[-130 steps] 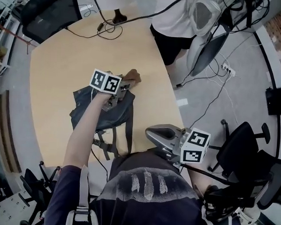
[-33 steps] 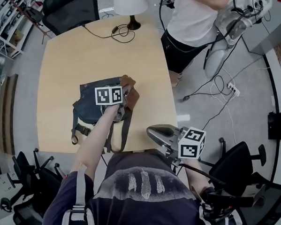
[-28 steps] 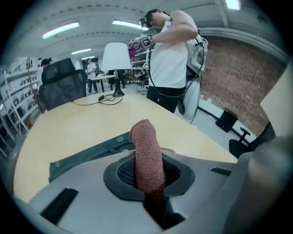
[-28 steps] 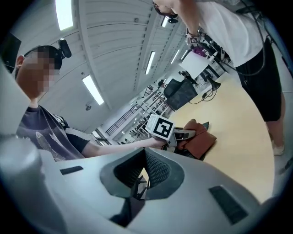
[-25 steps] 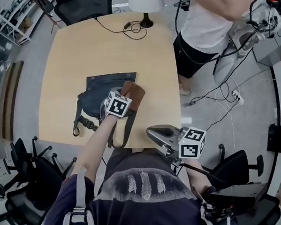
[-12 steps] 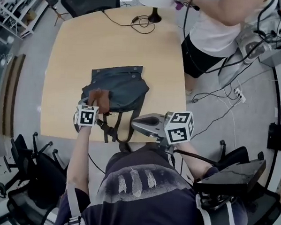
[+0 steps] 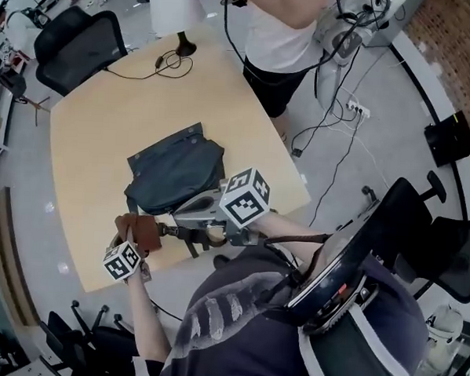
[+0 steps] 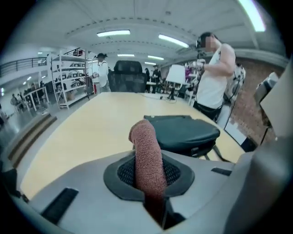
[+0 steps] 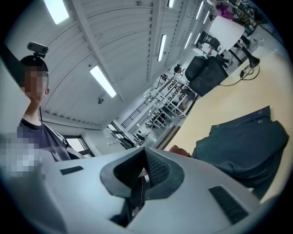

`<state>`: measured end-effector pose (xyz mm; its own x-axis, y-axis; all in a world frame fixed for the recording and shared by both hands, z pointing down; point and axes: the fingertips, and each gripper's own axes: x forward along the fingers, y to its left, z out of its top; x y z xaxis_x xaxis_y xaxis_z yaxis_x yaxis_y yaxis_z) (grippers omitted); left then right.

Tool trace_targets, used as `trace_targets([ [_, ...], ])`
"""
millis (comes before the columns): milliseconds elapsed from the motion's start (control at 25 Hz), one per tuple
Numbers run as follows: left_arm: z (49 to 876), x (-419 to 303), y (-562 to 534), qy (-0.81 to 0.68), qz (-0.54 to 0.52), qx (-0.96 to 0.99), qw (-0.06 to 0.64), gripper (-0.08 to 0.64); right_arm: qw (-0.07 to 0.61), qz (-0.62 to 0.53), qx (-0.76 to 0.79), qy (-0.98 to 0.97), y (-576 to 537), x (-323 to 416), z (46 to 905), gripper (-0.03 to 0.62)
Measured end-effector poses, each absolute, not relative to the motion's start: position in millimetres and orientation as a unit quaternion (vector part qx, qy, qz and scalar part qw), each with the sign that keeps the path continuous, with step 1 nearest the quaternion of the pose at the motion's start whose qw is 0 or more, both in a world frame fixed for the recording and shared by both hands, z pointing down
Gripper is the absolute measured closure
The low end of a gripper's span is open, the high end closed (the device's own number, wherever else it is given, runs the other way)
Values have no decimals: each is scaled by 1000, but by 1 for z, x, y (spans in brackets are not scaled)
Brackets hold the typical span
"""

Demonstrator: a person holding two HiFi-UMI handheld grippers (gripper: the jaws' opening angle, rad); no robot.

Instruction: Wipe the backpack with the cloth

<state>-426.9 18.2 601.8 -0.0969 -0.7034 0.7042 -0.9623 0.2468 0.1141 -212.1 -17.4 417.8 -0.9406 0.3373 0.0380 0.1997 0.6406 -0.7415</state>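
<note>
A dark blue-grey backpack (image 7: 177, 171) lies flat on the wooden table (image 7: 97, 121), its straps (image 7: 190, 237) trailing toward the near edge. My left gripper (image 7: 133, 245) is off the bag at its near-left corner, shut on a brown cloth (image 7: 141, 232). In the left gripper view the cloth (image 8: 147, 157) stands up folded between the jaws of the left gripper (image 8: 153, 185), with the backpack (image 8: 183, 133) beyond it. My right gripper (image 7: 180, 216) hovers over the bag's near edge, jaws together and empty. In the right gripper view the right gripper (image 9: 141, 178) faces the backpack (image 9: 247, 141).
A white lamp (image 7: 172, 7) and its black cable (image 7: 168, 62) sit at the table's far end. A black office chair (image 7: 74, 37) stands at the far left. A person in a white shirt (image 7: 279, 28) stands by the far right edge. Another chair (image 7: 422, 224) is to my right.
My left gripper has slid the cloth off the backpack toward the near-left table edge. My right gripper has come forward over the bag's near edge. The head view has swung.
</note>
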Motion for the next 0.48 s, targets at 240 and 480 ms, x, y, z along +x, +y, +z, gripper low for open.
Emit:
trace_targets([
  [240, 522, -377, 12, -658, 107, 709, 229, 505, 75, 362, -141, -918, 22, -250, 398, 591],
  [480, 474, -347, 34, -605, 14, 769, 207, 505, 44, 372, -148, -915, 54, -270, 382, 591],
])
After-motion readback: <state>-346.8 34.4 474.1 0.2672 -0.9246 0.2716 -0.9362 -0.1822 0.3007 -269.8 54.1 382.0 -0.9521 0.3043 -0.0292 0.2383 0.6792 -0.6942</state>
